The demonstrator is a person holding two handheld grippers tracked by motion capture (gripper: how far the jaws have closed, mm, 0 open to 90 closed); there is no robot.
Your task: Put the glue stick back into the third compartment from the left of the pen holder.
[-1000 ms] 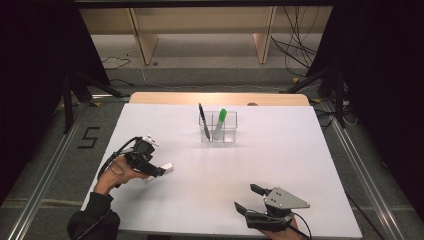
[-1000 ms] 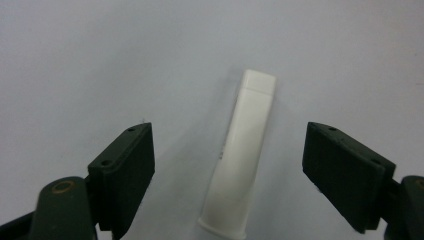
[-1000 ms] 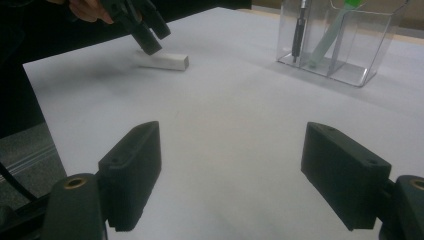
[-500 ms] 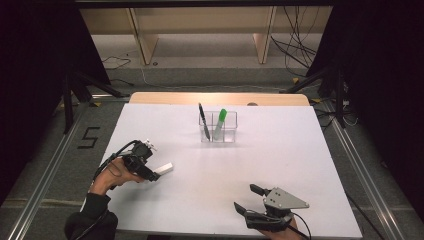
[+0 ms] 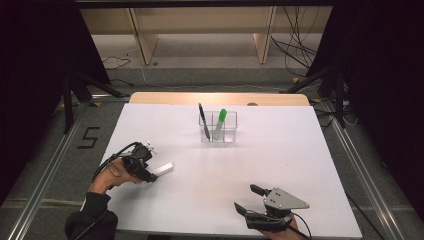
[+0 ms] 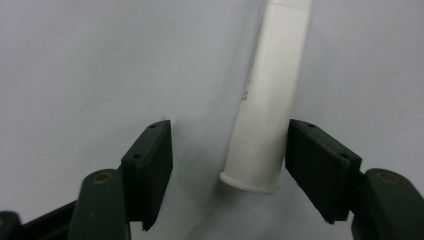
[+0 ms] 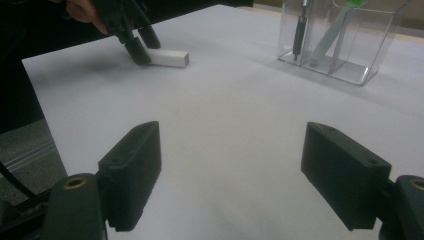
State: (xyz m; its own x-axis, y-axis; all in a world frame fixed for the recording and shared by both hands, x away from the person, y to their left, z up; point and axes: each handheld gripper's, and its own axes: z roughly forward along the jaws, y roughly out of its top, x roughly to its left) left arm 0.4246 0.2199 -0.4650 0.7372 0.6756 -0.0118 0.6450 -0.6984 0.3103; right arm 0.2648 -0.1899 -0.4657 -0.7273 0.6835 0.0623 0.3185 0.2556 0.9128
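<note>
A white tube-shaped marker (image 5: 163,169) lies flat on the white table (image 5: 300,150) at the left. My left gripper (image 5: 148,175) points down over its near end. In the left gripper view the marker (image 6: 265,115) sits between the jaws of this gripper (image 6: 230,137), against the right pad with a gap to the left pad. The jaws have just been closing and the gripper is still open. My right gripper (image 5: 247,198) rests open near the front edge, nothing between its jaws (image 7: 232,150).
A clear divided holder (image 5: 218,127) stands at the middle back, with a black pen (image 5: 202,120) and a green-capped marker (image 5: 220,121) leaning in it. The right gripper view shows the holder (image 7: 350,45) far right and the white marker (image 7: 170,57) far left.
The left hand has shifted slightly over the white marker's end. The marker lies where it lay. The right gripper has not moved.
</note>
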